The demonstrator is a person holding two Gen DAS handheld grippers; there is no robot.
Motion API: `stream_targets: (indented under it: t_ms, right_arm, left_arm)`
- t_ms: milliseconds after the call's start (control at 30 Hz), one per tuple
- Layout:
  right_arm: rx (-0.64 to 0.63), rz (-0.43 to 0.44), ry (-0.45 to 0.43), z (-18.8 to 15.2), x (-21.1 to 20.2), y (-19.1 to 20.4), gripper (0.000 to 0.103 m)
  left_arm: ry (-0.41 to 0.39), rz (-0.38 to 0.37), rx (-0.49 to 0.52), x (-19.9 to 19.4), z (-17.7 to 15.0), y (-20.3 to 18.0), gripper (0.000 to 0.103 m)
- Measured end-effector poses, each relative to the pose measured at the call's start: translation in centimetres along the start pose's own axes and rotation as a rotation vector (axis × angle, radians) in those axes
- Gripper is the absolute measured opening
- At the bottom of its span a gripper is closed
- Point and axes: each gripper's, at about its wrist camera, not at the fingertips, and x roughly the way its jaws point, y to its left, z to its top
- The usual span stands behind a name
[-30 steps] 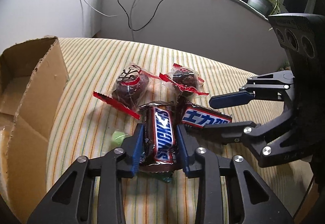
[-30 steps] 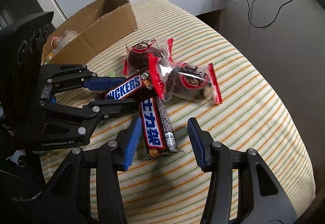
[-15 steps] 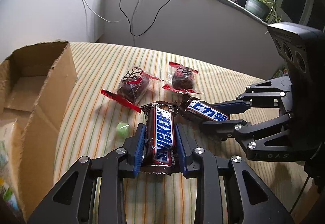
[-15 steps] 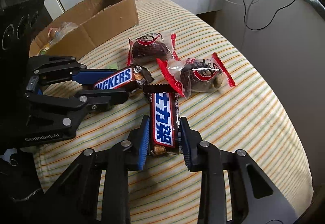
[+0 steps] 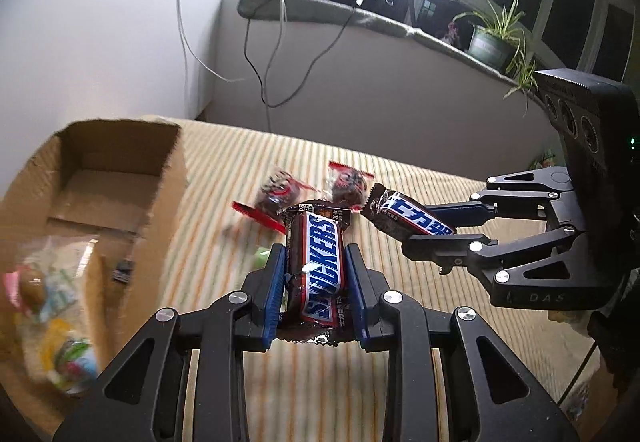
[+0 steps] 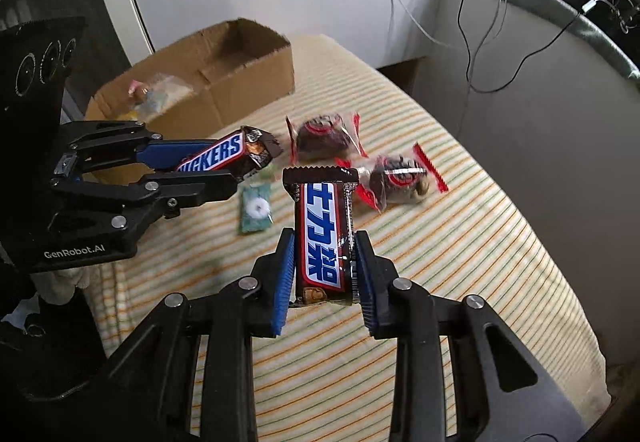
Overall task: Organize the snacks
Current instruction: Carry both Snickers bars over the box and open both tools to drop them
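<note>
On the left sits a brown cardboard box with rough, torn edges and its top open. Inside it lie some small sweets in crinkly clear bags; they look blurry.

Next comes the left tool. Its black metal arms end in flat blue pads, and the pads are squeezed tight on a Snickers bar. The bar is long and flat, in a shiny brown wrapper with a blue and white name on it. It is held up off the striped cloth.

The cloth is soft looking, pale yellow with thin orange and green lines. On it lies a little green square packet with a white ring in it, just under the left tool. Near it are two round dark cakes in clear wrappers with red zigzag ends. They lie close together.

On the right, the right tool is pressed shut on a second bar, also brown and shiny, with white writing on blue. This bar is lifted off the cloth too, just beside the first one.
</note>
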Motion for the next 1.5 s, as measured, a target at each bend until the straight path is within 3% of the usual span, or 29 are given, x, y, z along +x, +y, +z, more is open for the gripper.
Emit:
stream_targets:
  t_ms: [400,867,1500]
  right_arm:
    - [-0.045,-0.001,-0.060,4.0,-0.3,3.6,0.030]
    - [-0.072,0.018,-0.073,9.0,2.7,6.9,0.030]
    - [-0.052,0.035,-0.055,12.6,7.0,8.9,0.030]
  left_arm:
    - [-0.075,0.089,-0.036,-3.7,1.3,4.9,0.028]
    - [-0.083,0.210,-0.061,-5.2,2.1,10.6,0.028]
    - [-0.088,0.260,-0.088,-6.4,1.2,14.0,0.028]
